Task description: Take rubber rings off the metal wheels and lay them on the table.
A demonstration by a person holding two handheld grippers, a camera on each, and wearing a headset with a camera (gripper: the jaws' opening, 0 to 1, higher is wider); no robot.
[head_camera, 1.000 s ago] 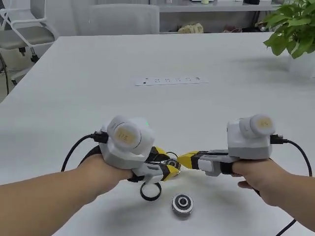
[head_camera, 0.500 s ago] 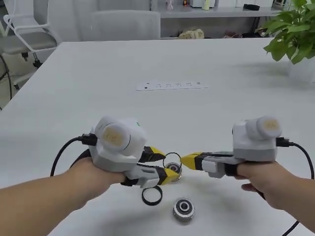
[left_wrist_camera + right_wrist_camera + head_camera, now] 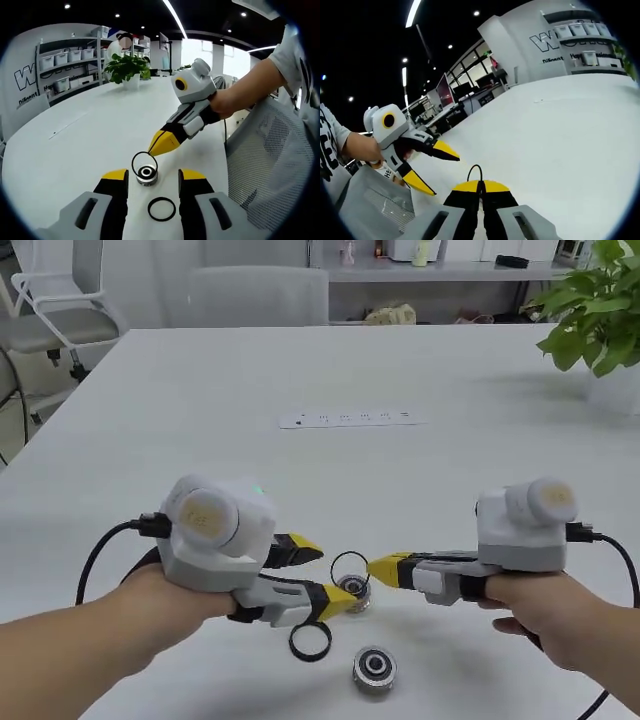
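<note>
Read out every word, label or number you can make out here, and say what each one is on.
"W": large wall lettering, the rest cut off.
Smaller line under it: too blurred to read.
"HE": on the person's white clothing, the rest hidden.
White strip on the table: marks too small to read.
Rubber ring in the right hand-held gripper, metal wheel: no text readable.

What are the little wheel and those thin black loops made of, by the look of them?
The wheel looks like metal: silvery, with bright glints. The loose ring on the table and the pinched ring in the right gripper look like rubber: thin, matte black; probably, not certainly.
</note>
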